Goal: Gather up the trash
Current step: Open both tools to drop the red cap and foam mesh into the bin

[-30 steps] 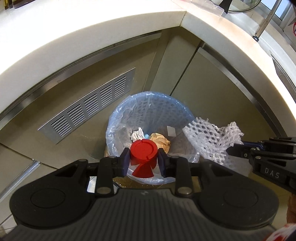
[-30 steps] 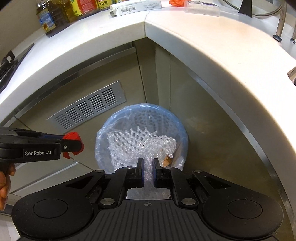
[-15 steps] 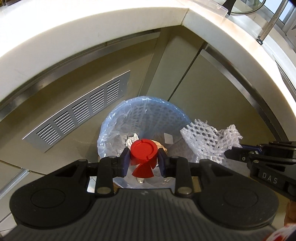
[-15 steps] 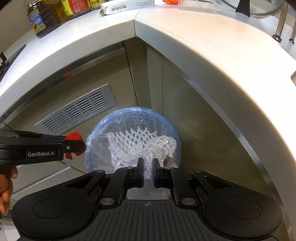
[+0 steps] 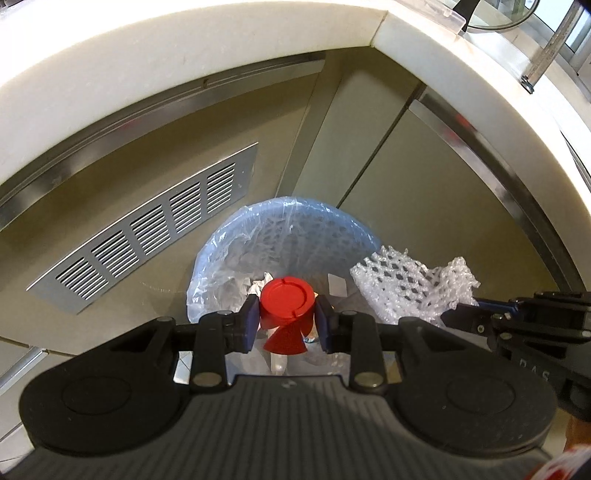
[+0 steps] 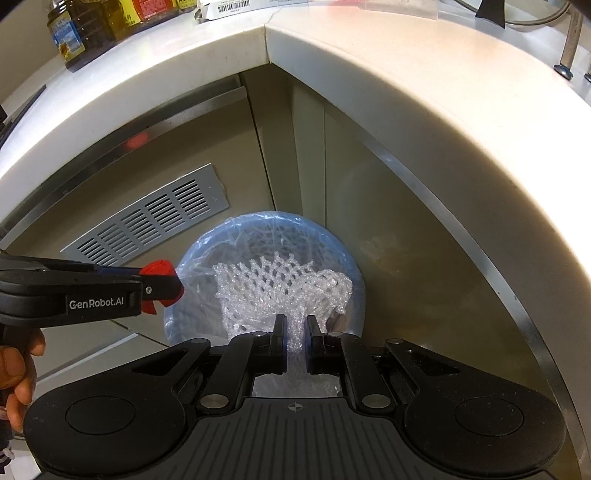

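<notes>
Your left hand-held gripper (image 5: 285, 324) is clamped on a red cap (image 5: 287, 302): both pads press its sides, and its flat top faces the camera. The cap hangs directly above the bin (image 5: 284, 240), which sits just ahead of and below the gripper, lined with a clear bag. Crumpled white scraps lie in the bin just beyond the cap.

Your right hand-held gripper (image 6: 296, 334) is closed on a piece of white foam netting (image 6: 280, 288). The jaws pinch its lower end; the rest fans out ahead of the fingertips, over the bin's (image 6: 343, 258) mouth. Whether the netting touches the liner cannot be told.

From the left camera, the right gripper (image 5: 461, 315) enters from the right, with the netting (image 5: 410, 284) spread beside the bin's right rim. From the right camera, the left gripper (image 6: 162, 286) enters from the left, the cap (image 6: 160, 268) showing at its tip, near the bin's left rim. Fingers (image 6: 14, 373) of your left hand wrap its handle at the left edge.

Beyond the bin stand cabinet fronts with a metal vent grille (image 5: 147, 232) to the left. A pale surface (image 6: 369, 74) curves overhead; bottles (image 6: 74, 33) stand on it at far left.
</notes>
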Demonstrator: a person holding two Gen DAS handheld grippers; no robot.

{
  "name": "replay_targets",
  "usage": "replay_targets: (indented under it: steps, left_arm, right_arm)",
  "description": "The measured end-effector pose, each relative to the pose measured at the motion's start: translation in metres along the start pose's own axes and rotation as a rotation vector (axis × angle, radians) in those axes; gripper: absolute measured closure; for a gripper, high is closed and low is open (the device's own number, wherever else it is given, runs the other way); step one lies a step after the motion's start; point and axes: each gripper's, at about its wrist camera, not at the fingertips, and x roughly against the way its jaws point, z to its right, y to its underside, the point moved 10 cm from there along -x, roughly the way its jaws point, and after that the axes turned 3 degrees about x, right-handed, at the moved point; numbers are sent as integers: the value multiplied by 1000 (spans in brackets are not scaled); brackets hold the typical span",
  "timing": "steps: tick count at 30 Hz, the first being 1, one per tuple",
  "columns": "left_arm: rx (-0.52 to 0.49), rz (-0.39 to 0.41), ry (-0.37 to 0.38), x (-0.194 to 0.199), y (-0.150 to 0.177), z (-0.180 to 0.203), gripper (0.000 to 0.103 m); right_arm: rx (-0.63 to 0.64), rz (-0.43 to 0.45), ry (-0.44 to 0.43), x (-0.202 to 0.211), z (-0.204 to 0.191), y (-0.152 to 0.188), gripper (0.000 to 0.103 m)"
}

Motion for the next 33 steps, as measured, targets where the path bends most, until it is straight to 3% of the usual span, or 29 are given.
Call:
replay_targets:
  steps: [4, 6, 7, 33]
  left_arm:
    - [5, -7, 3, -6, -1, -1, 74]
    - [17, -10, -1, -8, -2, -3, 63]
    - [20, -8, -3, -8, -3, -4, 62]
    - [61, 12, -48, 23, 3, -28, 62]
  right_arm:
    - [-4, -2, 2, -3, 1, -1, 94]
    - [-5, -4, 1, -4, 2, -1, 94]
    - [-6, -5, 1, -4, 1, -1, 94]
    - [-36, 26, -42, -20, -8, -16, 94]
